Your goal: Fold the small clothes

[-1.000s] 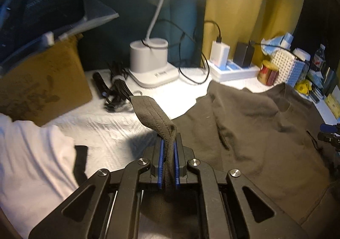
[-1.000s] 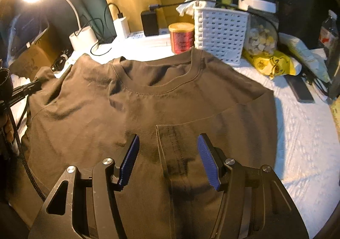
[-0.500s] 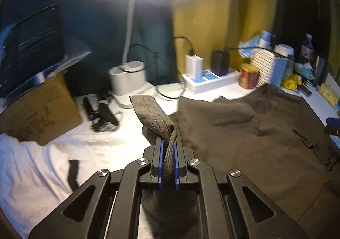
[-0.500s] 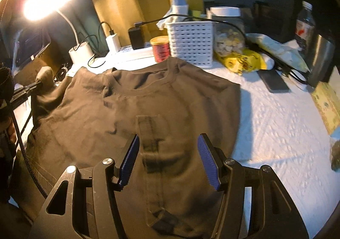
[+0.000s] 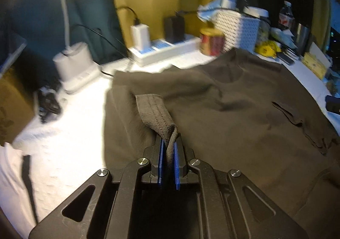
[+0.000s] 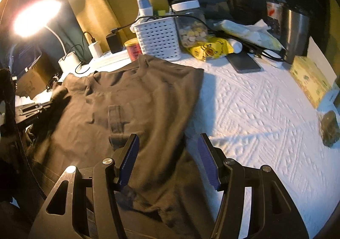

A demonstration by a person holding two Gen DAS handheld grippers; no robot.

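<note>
The left claw (image 5: 167, 154) is pinching the sleeve hem (image 5: 155, 111) of the brown shirt (image 5: 233, 111), which is lying ahead on the white cloth (image 6: 255, 111). The right claw (image 6: 167, 160) is hovering spread over the shirt's right edge, gripping nothing. Letting go too early risks the sleeve bunching into a crooked fold.

Both wrist views close, angled down; share shirt (image 5: 244, 111).

A dark brown T-shirt (image 6: 148, 90) lies spread on the white cloth, collar toward the clutter at the back, right sleeve folded inward, left sleeve hem (image 5: 157, 113) lifted above the body.
</note>
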